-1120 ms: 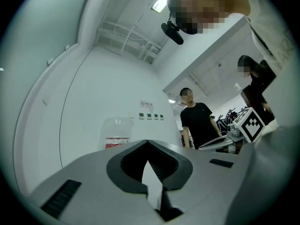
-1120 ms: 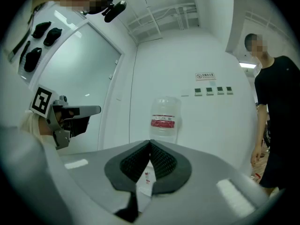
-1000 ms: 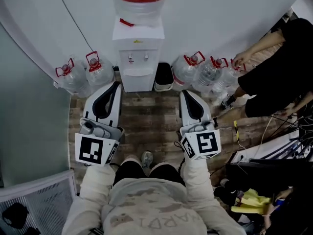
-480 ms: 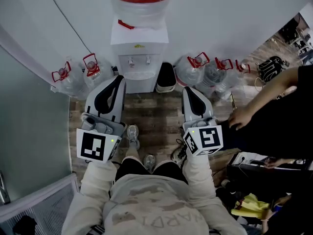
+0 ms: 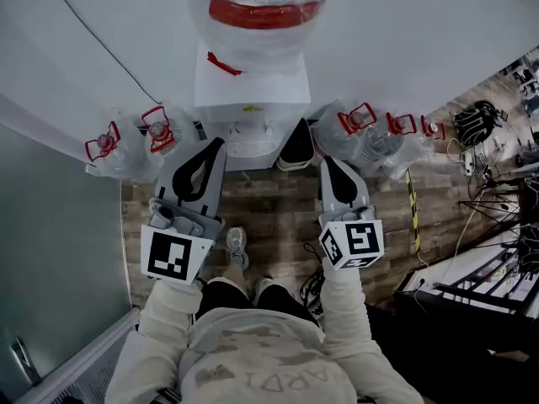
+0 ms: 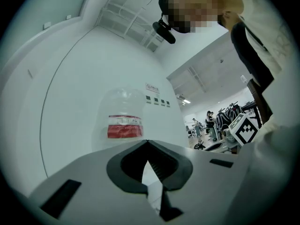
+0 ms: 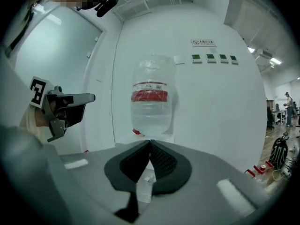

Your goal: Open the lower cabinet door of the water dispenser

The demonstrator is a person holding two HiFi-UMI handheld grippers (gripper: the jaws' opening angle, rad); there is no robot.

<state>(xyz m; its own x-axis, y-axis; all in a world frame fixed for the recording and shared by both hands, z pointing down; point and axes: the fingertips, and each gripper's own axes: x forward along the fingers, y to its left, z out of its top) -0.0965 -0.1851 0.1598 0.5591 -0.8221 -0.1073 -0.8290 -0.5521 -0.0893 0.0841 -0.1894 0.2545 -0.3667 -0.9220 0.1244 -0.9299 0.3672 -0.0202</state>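
The white water dispenser point(image 5: 250, 91) stands against the wall, with a clear bottle point(image 5: 263, 15) with a red label on top. From this steep angle its lower cabinet door does not show. My left gripper point(image 5: 212, 146) and right gripper point(image 5: 328, 165) are held side by side just short of its front, the left before its taps, the right before the bin beside it, both shut and holding nothing. In the left gripper view the jaws point(image 6: 147, 143) meet at the tips below the bottle point(image 6: 124, 121). In the right gripper view the right gripper point(image 7: 150, 142) covers the dispenser body under the bottle point(image 7: 151, 97).
Spare water jugs with red handles sit on the floor to the left point(image 5: 126, 146) and right point(image 5: 370, 137) of the dispenser. A black bin point(image 5: 299, 146) stands beside it. A glass partition point(image 5: 50, 225) runs along the left. Cables and a dark rack point(image 5: 488, 259) lie at the right.
Both grippers and the person have moved forward toward the dispenser, which now looks larger and closer. The bystander at the right has gone out of view.
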